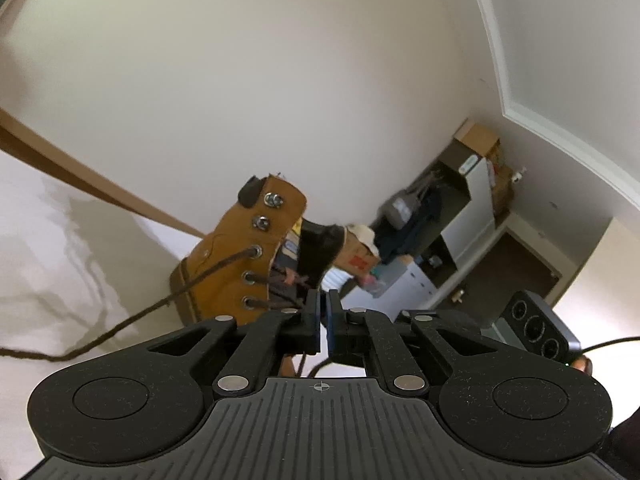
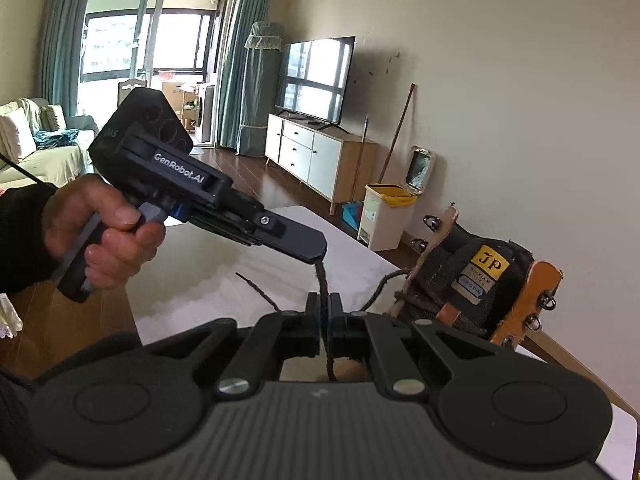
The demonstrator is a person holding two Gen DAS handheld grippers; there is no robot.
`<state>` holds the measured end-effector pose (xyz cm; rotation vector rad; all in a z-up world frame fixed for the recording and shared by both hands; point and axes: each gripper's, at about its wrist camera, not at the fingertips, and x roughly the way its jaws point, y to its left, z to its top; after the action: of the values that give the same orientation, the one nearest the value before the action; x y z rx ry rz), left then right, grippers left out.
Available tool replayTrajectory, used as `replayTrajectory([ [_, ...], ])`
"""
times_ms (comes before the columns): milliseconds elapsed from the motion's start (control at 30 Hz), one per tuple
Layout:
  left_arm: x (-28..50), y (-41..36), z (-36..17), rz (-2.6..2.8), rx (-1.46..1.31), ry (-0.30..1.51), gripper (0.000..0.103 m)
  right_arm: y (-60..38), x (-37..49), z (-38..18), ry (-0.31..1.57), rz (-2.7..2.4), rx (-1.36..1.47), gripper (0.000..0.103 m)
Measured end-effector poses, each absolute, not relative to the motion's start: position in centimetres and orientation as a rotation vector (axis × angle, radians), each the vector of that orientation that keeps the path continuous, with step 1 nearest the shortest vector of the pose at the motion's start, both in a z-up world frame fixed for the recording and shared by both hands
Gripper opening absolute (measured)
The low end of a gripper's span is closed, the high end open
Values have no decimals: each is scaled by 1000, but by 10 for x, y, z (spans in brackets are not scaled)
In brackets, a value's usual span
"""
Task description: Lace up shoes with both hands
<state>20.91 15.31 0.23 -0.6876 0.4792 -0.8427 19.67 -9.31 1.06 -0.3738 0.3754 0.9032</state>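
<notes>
Here the left hand-held gripper tilts downward, pinching the lace.

Cream walls, teal curtains, TV on white cabinet, sofa

A tan-orange boot is seen against the white table, with silver eyelets and a black tongue — the tongue is marked by a yellow label lettered in black. A dark brown braided lace is shown beside the boot. Both grippers are matte black — blue pads are seen between the left gripper's fingers. Behind the boot, teal curtains are visible.
</notes>
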Motion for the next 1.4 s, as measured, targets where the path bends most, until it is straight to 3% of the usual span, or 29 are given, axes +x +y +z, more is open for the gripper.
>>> replayTrajectory([
  [67, 210, 155, 1, -857, -712, 481, 3, -95, 200, 9, 355, 901, -350, 23],
  [267, 210, 159, 0, -861, -741, 486, 3, -93, 204, 7, 327, 943, -296, 22],
  [300, 211, 160, -1, -859, -742, 487, 3, -93, 205, 7, 326, 947, -291, 20],
  [333, 211, 160, -1, -859, -744, 487, 3, -93, 207, 8, 336, 955, -267, 4],
  [533, 216, 158, 0, -832, -668, 489, 7, -95, 210, 16, 388, 915, -225, 3],
  [933, 261, 140, 21, -687, -134, 371, 6, -27, 202, 37, 405, 462, -701, 3],
  [1167, 282, 134, 16, -763, -30, 351, 7, 25, 199, 17, 398, 293, -947, 3],
  [1400, 285, 137, 9, -801, -29, 343, 7, 46, 206, 4, 406, 269, -1012, 3],
])
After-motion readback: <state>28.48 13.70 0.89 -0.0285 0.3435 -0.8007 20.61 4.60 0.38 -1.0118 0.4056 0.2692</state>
